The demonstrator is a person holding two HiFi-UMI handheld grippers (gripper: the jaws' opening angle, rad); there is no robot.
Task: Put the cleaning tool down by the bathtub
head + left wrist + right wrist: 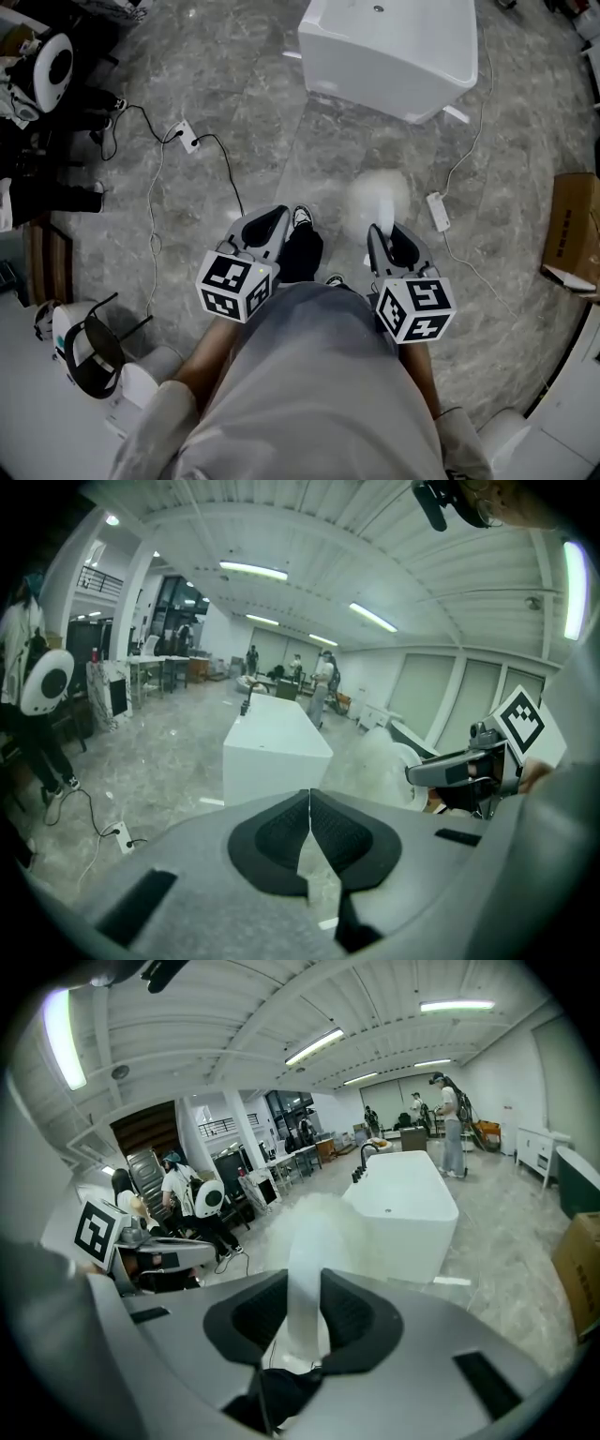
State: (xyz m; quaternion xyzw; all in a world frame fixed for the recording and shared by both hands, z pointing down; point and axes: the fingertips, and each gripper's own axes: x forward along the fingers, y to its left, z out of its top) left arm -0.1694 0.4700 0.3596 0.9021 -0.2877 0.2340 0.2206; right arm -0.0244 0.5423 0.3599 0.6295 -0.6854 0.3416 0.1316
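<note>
The left gripper [269,228] hangs over the stone floor [187,234] at the person's left, its jaws pressed together with nothing between them; I judge it has no part in the next move. Just to its right, past the person's shoes, the right gripper [382,236] has its jaws clamped on the pale handle of the cleaning tool [379,197]. The handle runs straight out along the jaws, so the tool's long axis points forward and somewhat down, with the soft white head beyond the tips. The bathtub [389,52] stands on the floor well ahead of both grippers, its near end turned towards the person, almost in line with the tool and a little right of the left gripper's line. In the right gripper view the tub [405,1206] rises just right of the fluffy head [314,1227]. The right hand is the nearer one, and bare floor lies between the tool and the tub, so the tool probably needs carrying further forward before it goes down.
</note>
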